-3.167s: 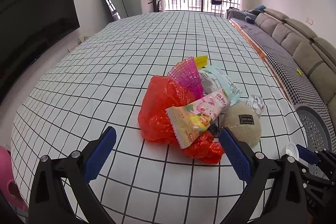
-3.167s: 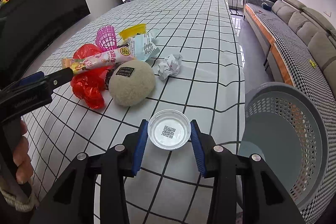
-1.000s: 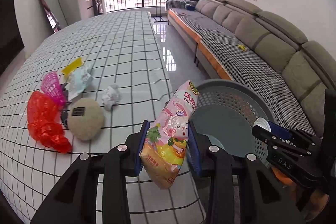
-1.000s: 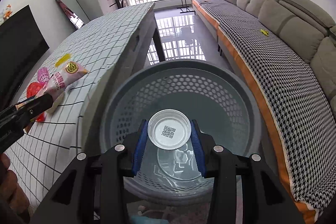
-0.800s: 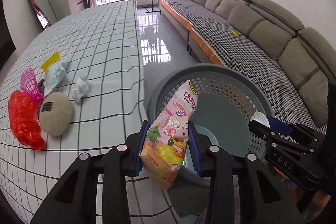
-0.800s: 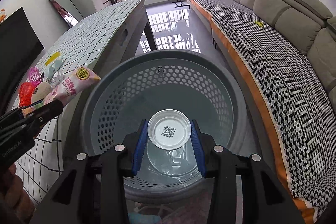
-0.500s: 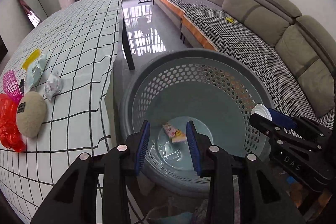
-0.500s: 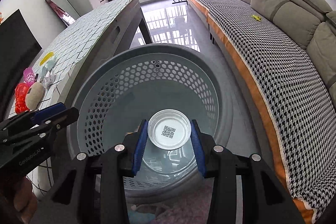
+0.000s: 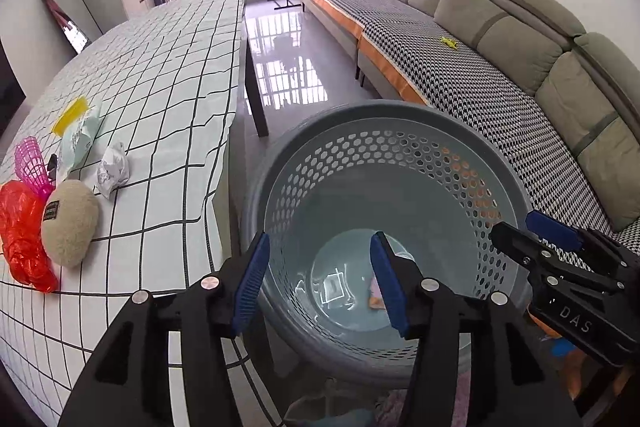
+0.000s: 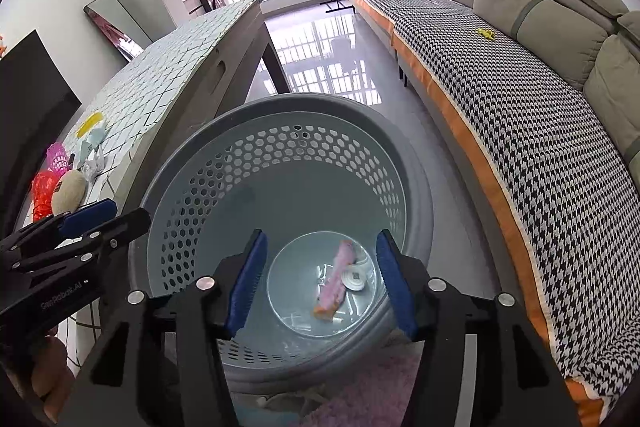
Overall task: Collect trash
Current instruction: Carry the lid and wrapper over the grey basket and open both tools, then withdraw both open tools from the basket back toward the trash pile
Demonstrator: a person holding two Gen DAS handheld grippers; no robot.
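Observation:
A grey perforated basket (image 9: 460, 147) (image 10: 208, 163) stands on the floor beside the table. At its bottom lie a pink snack wrapper (image 10: 338, 277) and a white plastic lid (image 10: 357, 279). My left gripper (image 9: 318, 279) is open and empty above the basket; it also shows in the right wrist view (image 10: 102, 217). My right gripper (image 10: 320, 279) is open and empty above the basket; it also shows in the left wrist view (image 9: 520, 231). On the checked table (image 9: 168, 75) remain a red plastic bag (image 9: 20, 231), a beige pouch (image 9: 70, 221), a crumpled paper ball (image 9: 113, 171), a pink mesh cup (image 9: 30, 161) and a pale wrapper (image 9: 78, 139).
A long grey sofa (image 9: 500, 39) with a houndstooth cover runs along the right. Glossy floor (image 9: 288, 67) lies between table and sofa. A yellow piece (image 9: 70, 115) lies on the table beyond the wrapper. A pink rug (image 10: 360, 403) lies under the basket.
My left gripper opened and dropped the snack wrapper into the basket. My right gripper then opened and the white lid fell in beside it.

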